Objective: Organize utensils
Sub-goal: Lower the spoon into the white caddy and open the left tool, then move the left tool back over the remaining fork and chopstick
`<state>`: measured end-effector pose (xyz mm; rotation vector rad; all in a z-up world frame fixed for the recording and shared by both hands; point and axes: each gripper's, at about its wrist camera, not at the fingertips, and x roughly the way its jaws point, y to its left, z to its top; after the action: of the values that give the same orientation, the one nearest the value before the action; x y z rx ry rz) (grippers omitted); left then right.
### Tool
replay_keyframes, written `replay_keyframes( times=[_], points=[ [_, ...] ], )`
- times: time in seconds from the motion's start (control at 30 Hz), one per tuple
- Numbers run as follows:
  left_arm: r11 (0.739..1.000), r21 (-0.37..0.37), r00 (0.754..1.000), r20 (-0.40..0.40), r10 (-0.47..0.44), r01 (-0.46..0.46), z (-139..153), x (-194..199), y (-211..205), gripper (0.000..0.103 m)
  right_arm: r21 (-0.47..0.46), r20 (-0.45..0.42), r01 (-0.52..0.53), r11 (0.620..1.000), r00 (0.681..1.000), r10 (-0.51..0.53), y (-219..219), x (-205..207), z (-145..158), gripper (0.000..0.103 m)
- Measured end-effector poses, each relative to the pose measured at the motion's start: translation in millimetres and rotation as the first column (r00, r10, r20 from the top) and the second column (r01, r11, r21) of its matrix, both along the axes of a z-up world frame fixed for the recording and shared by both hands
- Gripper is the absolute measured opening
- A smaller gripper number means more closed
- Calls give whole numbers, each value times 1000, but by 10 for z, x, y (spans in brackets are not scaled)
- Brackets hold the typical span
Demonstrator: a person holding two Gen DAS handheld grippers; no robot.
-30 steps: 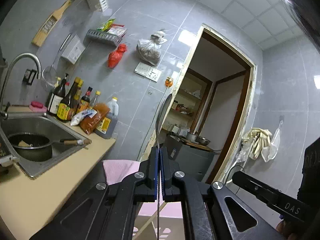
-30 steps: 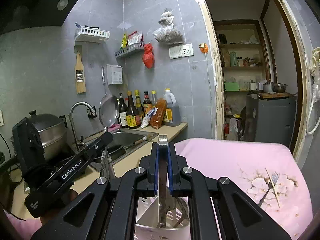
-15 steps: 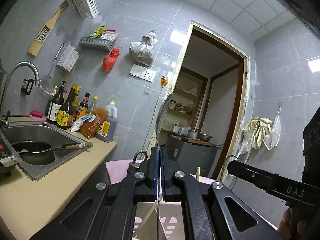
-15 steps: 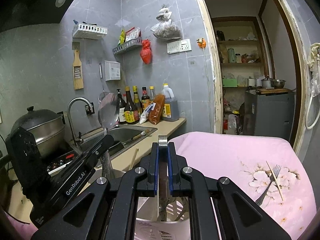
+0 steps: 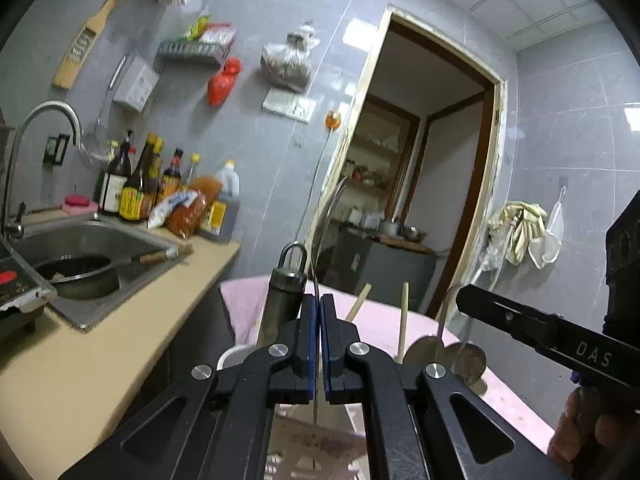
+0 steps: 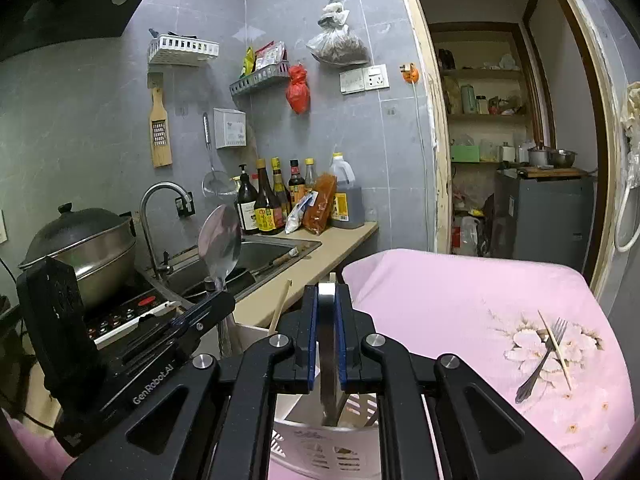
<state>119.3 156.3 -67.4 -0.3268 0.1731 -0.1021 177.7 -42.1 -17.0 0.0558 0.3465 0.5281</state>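
My left gripper [image 5: 319, 312] is shut on a steel spoon [image 5: 326, 220], bowl up and seen edge-on; the same spoon [image 6: 220, 242] and gripper [image 6: 212, 300] show in the right wrist view. My right gripper [image 6: 326, 304] is shut on a flat steel utensil handle [image 6: 327, 344] that hangs down into a white slotted utensil holder [image 6: 320, 448]. The holder [image 5: 240, 354] sits below both grippers and holds a dark handle with a loop [image 5: 286, 292], wooden sticks [image 5: 403, 322] and steel ladles [image 5: 468, 356]. A fork [image 6: 544, 356] and a chopstick [image 6: 554, 348] lie on the pink tablecloth [image 6: 460, 292].
A beige counter [image 5: 100, 344] holds a sink [image 5: 92, 240] with a pan, sauce bottles [image 6: 276, 204], a steel pot [image 6: 84, 248] on a cooktop. Wall racks and a grater hang above. A doorway [image 6: 520, 140] opens behind the table.
Both grippers have lowered toward the utensil holder with their utensils still clamped. The holder's handles and sticks now show in front of the left gripper.
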Motion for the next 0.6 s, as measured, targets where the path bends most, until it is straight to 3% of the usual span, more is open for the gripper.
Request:
replay_keyframes(
  times=[0.1, 0.23, 0.37, 0.53, 0.6],
  points=[
    [1000, 6, 999, -49, -17, 18, 33, -24, 18, 7, 9, -20, -8, 1000, 1000, 9, -20, -3, 27, 25],
    [999, 12, 997, -75, -29, 30, 140, -88, 4, 30, 35, -41, 1, 999, 999, 0, -98, -18, 106, 25],
    [999, 30, 994, -106, -12, 15, 327, -118, -18, 36, 53, -39, 52, 997, 998, -50, -231, -25, 267, 30],
    [994, 96, 991, -123, 54, -43, 660, -78, -101, 82, 41, -7, 149, 988, 989, -148, -451, -41, 515, 65],
    [992, 108, 989, -124, 75, -62, 791, -39, -140, 94, 27, 13, 200, 979, 980, -201, -553, -35, 611, 78]
  ],
)
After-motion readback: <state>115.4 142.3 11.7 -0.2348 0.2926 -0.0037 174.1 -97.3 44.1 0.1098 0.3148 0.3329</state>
